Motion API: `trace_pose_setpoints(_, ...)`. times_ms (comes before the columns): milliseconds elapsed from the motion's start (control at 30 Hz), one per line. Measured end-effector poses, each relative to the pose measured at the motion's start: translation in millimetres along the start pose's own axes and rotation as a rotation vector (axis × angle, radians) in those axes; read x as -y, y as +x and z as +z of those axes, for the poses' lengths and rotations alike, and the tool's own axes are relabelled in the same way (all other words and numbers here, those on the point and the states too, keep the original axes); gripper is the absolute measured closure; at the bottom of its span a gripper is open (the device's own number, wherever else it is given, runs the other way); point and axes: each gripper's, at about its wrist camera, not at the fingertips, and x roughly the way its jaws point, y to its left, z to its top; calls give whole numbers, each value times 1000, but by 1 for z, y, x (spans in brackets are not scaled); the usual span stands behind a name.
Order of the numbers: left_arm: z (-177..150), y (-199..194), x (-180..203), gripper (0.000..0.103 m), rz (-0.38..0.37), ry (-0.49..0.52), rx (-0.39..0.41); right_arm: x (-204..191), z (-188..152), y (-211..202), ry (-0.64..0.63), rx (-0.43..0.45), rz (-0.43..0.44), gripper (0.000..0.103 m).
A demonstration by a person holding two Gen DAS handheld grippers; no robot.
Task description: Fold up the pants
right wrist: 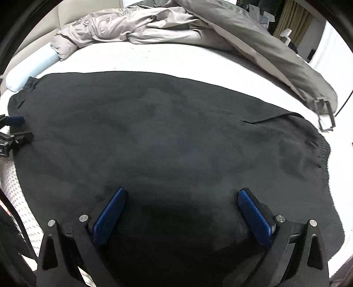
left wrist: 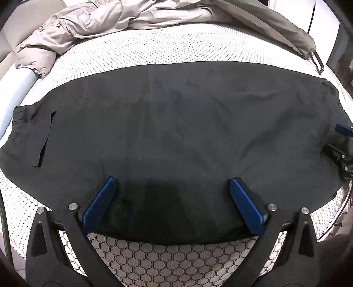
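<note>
Both grippers, left (left wrist: 172, 198) and right (right wrist: 182, 209), gape empty over the near edge of the pants (left wrist: 176, 123), whose long axis runs crosswise.

A white mattress (left wrist: 154, 50) with a dotted top and a honeycomb-patterned side panel (left wrist: 176, 260) is seen in the left wrist view. A crumpled beige-grey duvet (left wrist: 106, 19) is bunched along its far side, and 1 corner (right wrist: 308, 88) is draped toward the right edge. A rectangular loop (right wrist: 326, 118) is attached at that corner. A pale blue bolster pillow (right wrist: 30, 68) is laid at the far left. Curtains (right wrist: 291, 19) are visible in the background.
</note>
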Motion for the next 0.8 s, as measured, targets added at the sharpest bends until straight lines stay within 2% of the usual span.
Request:
trace_pose_setpoints(267,1,0,0,1,2,5,-2,40,-16,-11,39,-20,-169,1)
trace_pose_setpoints(367,1,0,2,1,13,6,-2,43,-17,-24,61,20,-124,1)
trace_pose_setpoints(433,1,0,4,1,21,3,-3,33,-15,-32,56,50,-54,1)
trace_pose_setpoints(567,2,1,7,1,40,7,1,8,-9,-34,22,77,36,1)
trace_pose_setpoints(700,2,0,11,0,74,31,17,-14,-9,-15,-25,33,50,1)
trace_pose_setpoints(800,2,-2,16,0,106,55,32,-12,-10,-7,-23,18,48,2)
